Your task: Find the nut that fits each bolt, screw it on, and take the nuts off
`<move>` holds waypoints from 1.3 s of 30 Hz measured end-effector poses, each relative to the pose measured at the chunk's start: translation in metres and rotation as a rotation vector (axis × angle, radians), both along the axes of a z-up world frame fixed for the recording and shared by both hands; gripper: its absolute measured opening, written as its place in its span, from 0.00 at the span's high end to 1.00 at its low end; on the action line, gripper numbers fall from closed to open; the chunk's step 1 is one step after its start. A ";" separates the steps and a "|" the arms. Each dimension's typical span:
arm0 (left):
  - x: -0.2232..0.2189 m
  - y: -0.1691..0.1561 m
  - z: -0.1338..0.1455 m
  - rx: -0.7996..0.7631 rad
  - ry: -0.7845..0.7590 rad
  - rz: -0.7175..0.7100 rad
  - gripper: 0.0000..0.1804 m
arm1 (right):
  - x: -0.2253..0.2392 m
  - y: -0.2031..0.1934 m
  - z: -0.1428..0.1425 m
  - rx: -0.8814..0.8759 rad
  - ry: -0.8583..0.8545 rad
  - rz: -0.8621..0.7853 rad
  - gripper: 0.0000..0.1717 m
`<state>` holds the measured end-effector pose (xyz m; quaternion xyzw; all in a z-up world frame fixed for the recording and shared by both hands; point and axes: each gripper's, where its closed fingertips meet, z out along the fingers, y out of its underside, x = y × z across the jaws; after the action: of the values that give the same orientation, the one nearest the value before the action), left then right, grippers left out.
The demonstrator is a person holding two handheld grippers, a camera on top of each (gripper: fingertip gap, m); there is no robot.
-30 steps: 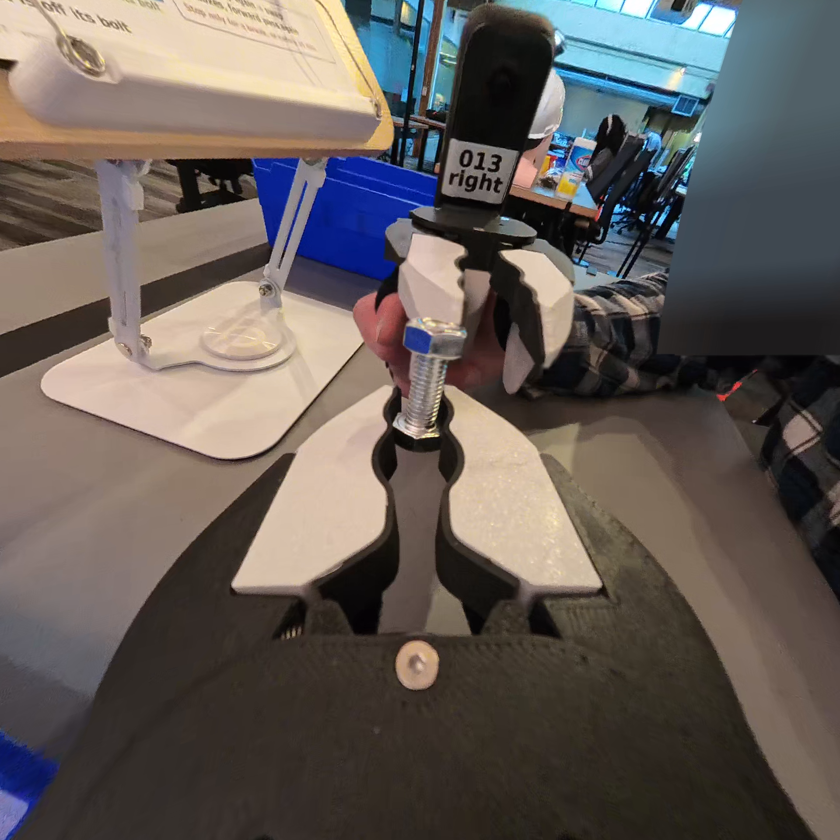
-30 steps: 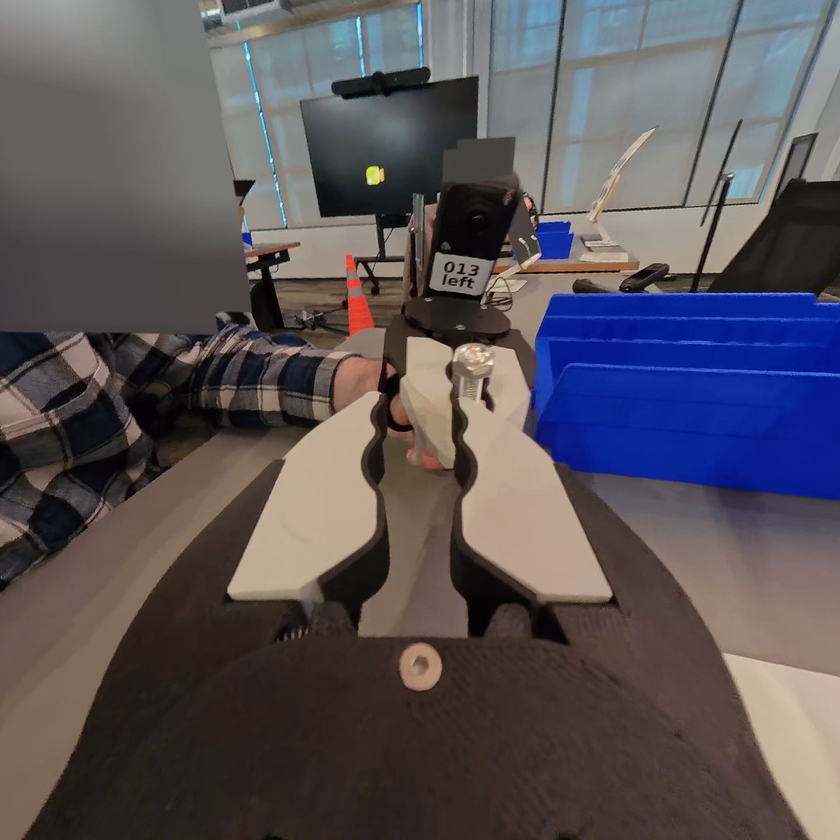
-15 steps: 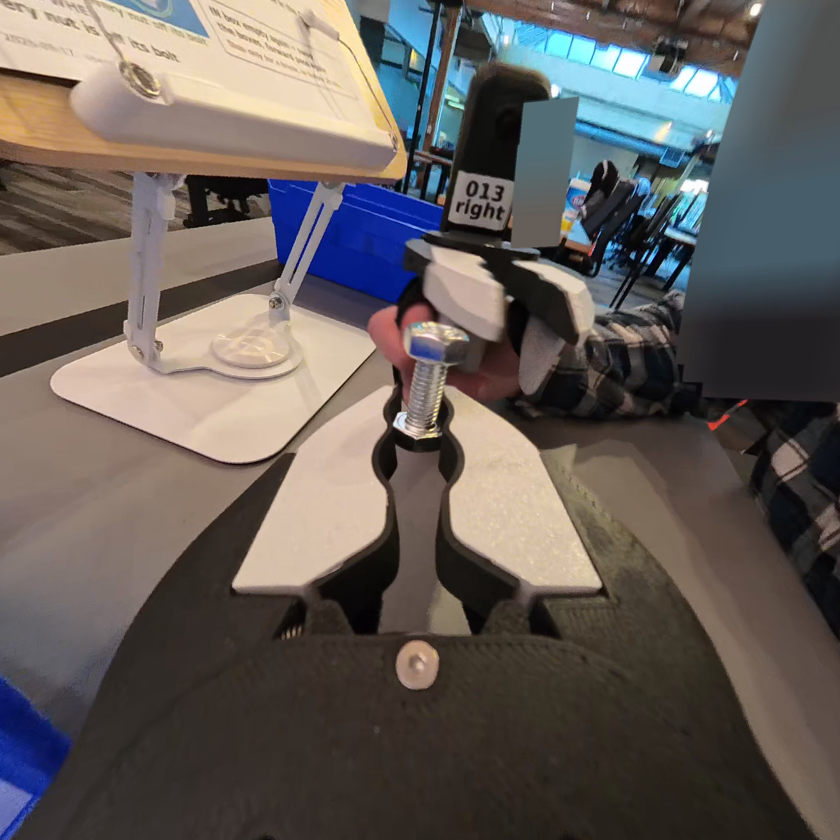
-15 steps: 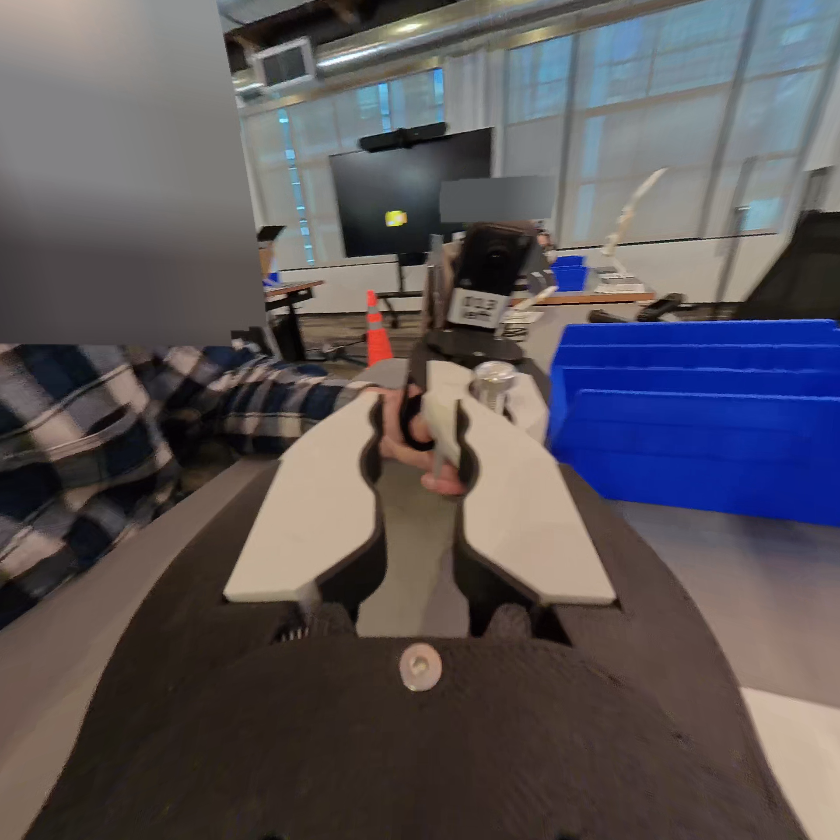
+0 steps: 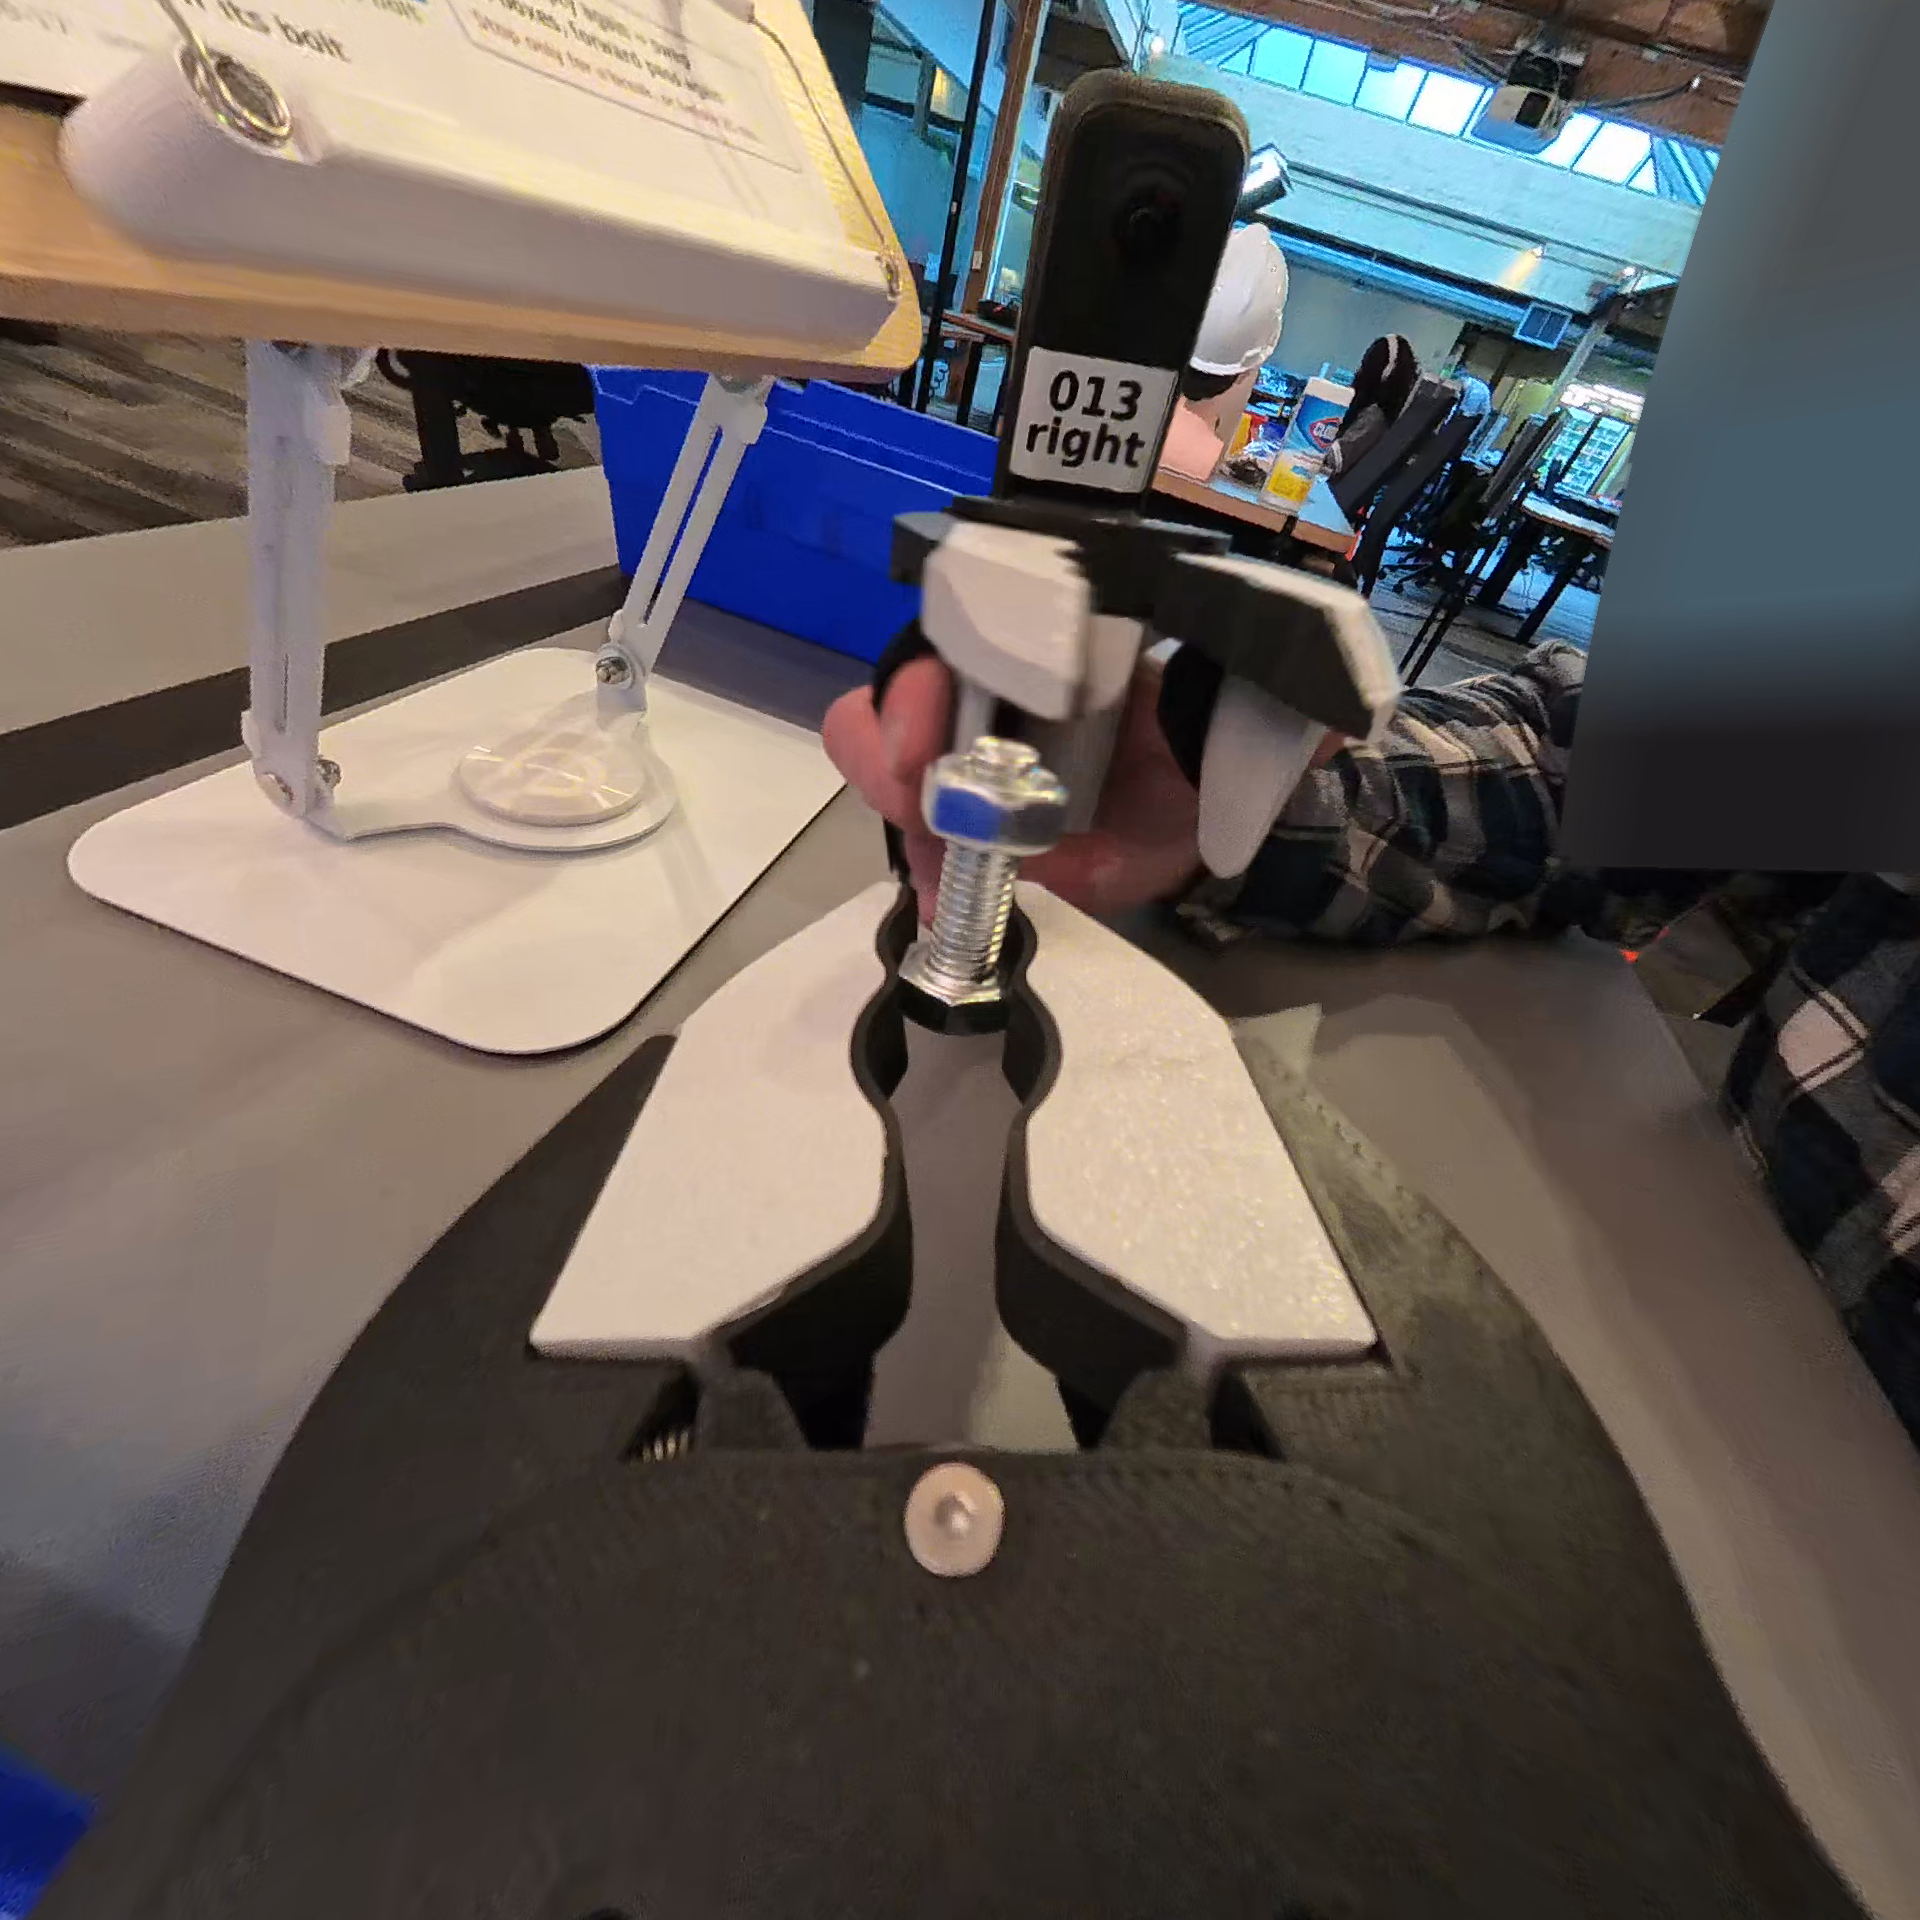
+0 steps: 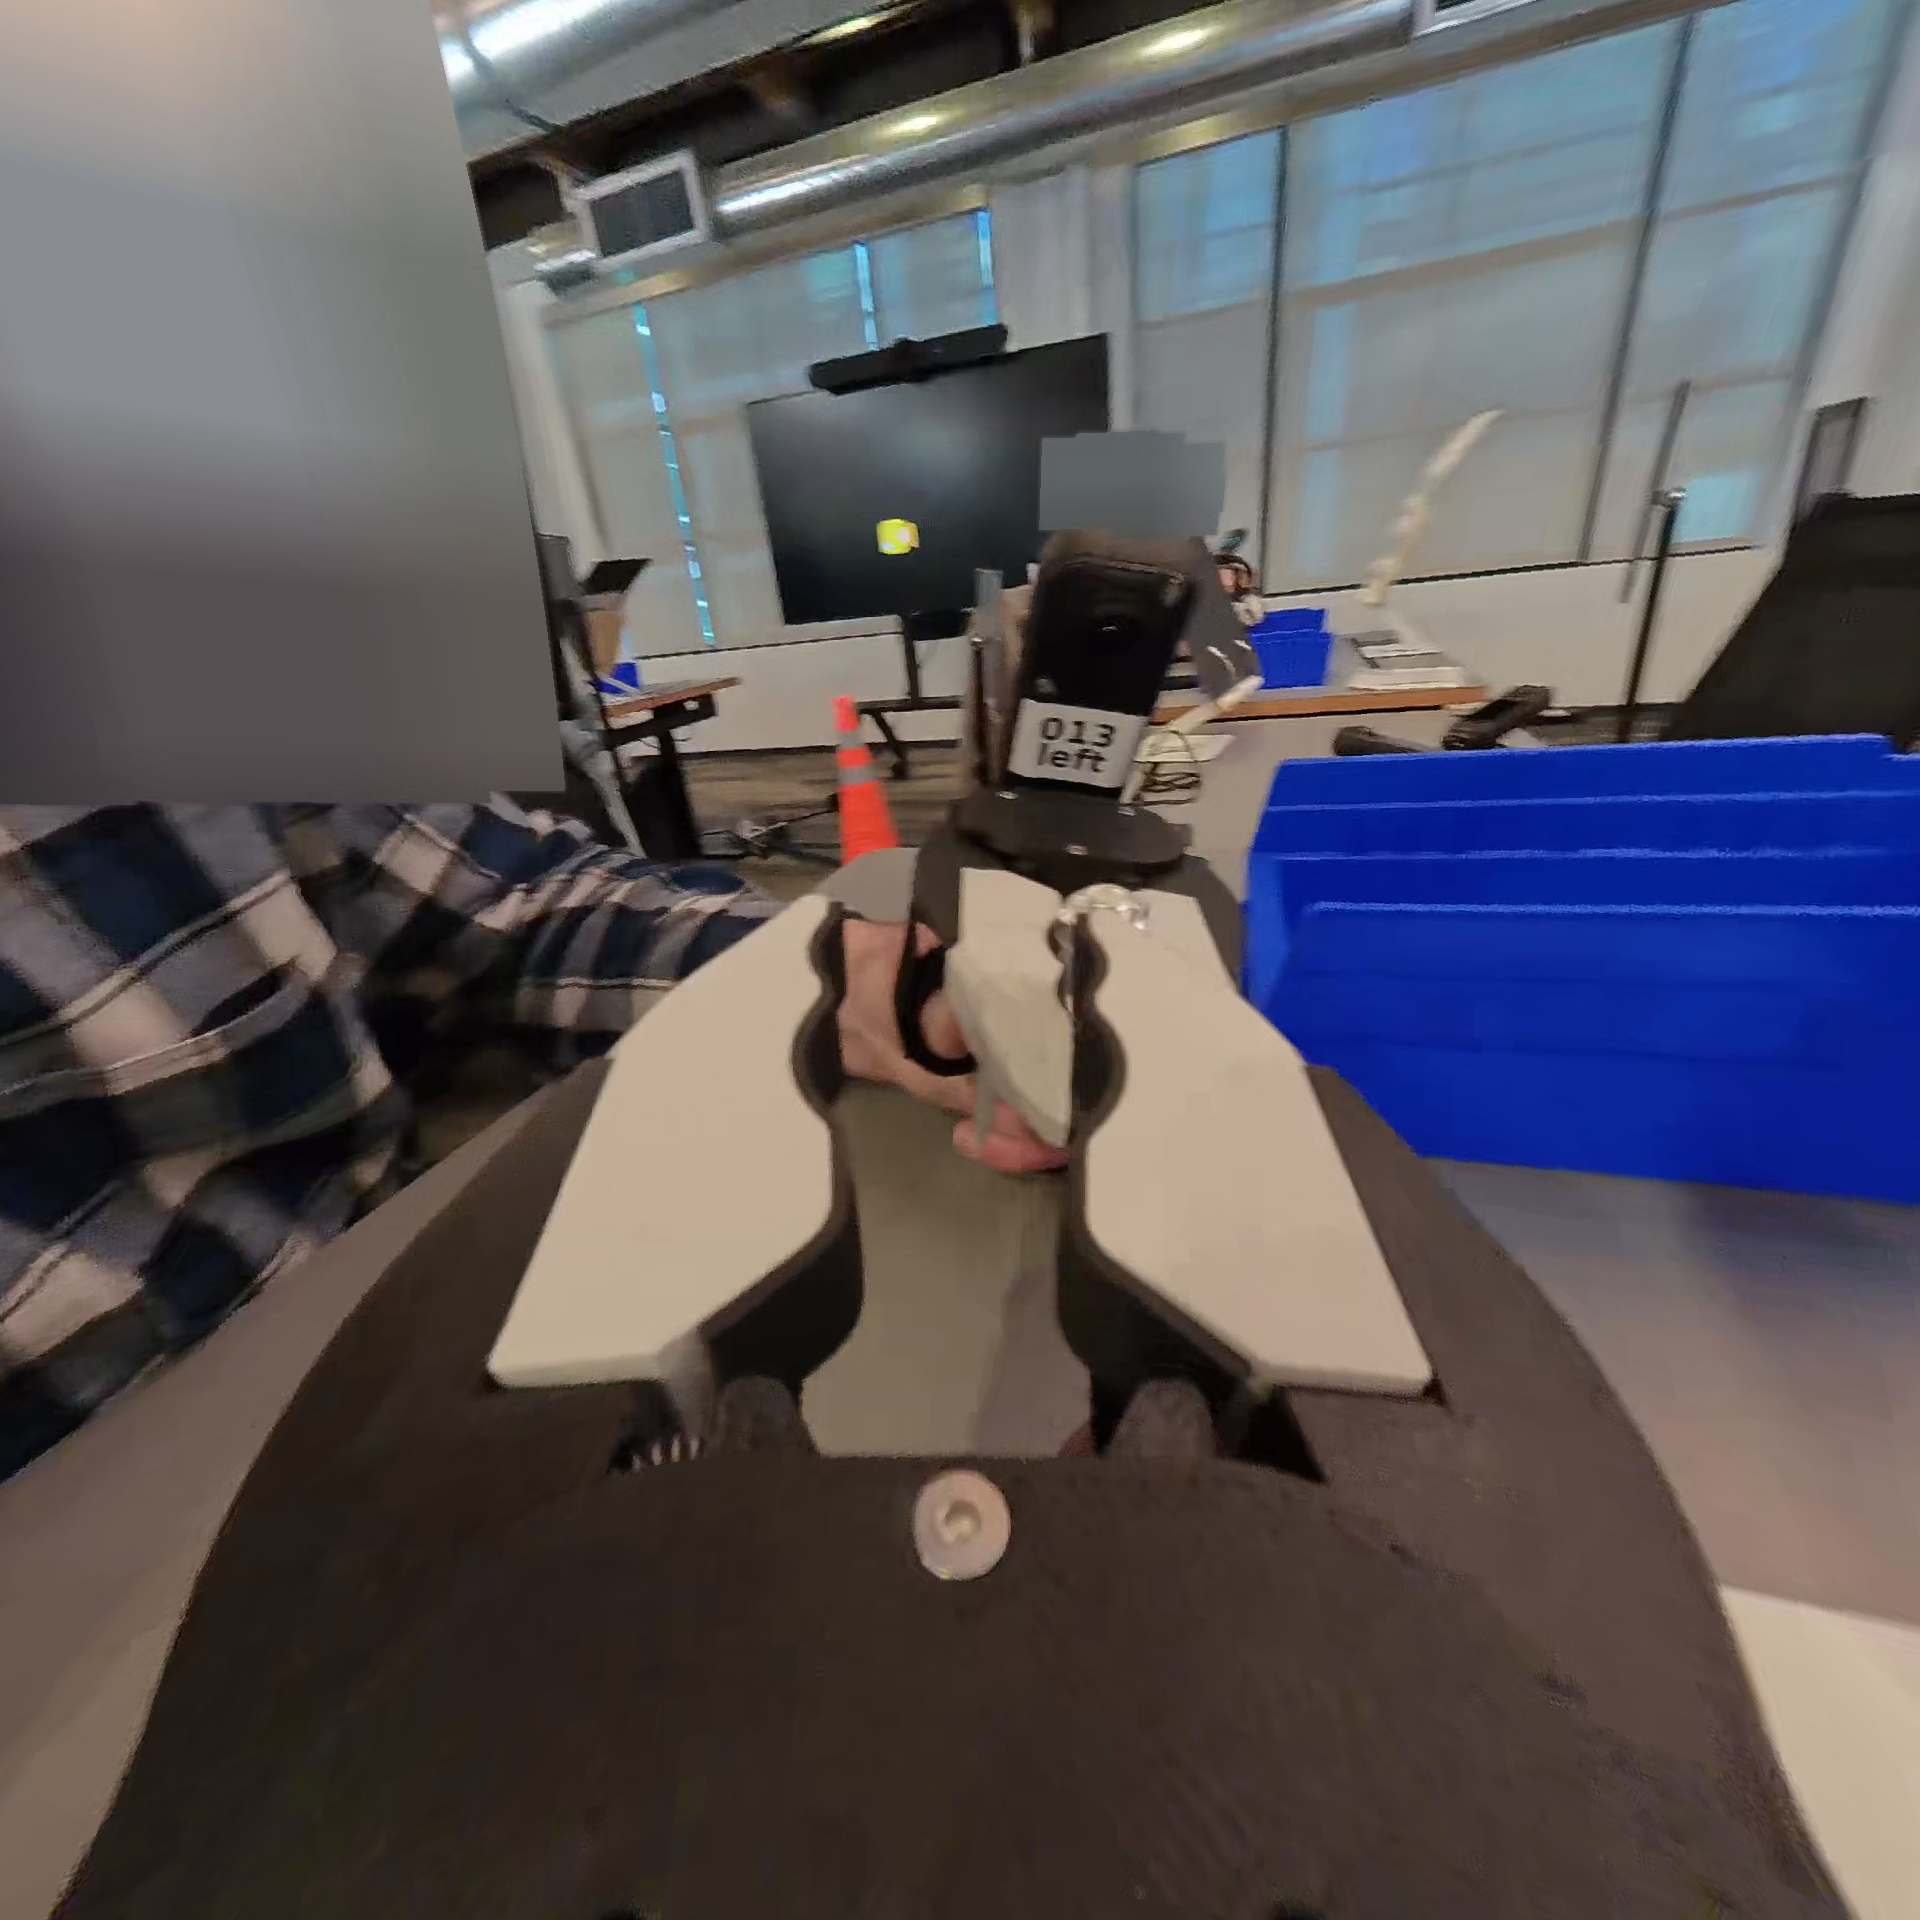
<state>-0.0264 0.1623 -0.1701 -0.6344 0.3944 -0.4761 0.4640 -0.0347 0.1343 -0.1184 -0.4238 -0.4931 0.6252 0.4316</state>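
Left wrist view has the left gripper (image 5: 961, 997) jaws clamped on the head of a steel bolt (image 5: 966, 914), nut (image 5: 992, 805) near its tip, right gripper (image 5: 1143, 790) jaws apart: hard, slick, small metal, best gripped across the nut's flats.

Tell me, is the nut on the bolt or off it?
On. The nut sits threaded near the top of the bolt, whose head is clamped in the left gripper.

Your left wrist view rides low over its fingers, close, facing your right gripper (image 5: 1132, 790), right wrist view mirrors it, both sharing the bolt (image 5: 971, 894), blue bins (image 6: 1579, 966).
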 end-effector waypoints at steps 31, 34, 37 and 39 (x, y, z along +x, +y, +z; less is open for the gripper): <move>0.024 -0.016 -0.020 0.009 0.113 -0.087 0.88 | -0.017 0.012 -0.024 0.021 -0.109 -0.151 0.92; 0.024 -0.015 -0.022 0.007 0.122 -0.081 0.87 | -0.016 0.013 -0.026 0.016 -0.110 -0.154 0.92; 0.023 -0.014 -0.022 0.002 0.123 -0.075 0.86 | -0.015 0.014 -0.026 0.008 -0.109 -0.158 0.92; 0.023 -0.013 -0.023 0.000 0.128 -0.069 0.86 | -0.015 0.015 -0.027 0.004 -0.108 -0.159 0.92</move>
<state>-0.0033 0.1497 -0.1930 -0.6495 0.4449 -0.4505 0.4210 -0.0493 0.1494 -0.1454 -0.4939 -0.4817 0.5643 0.4533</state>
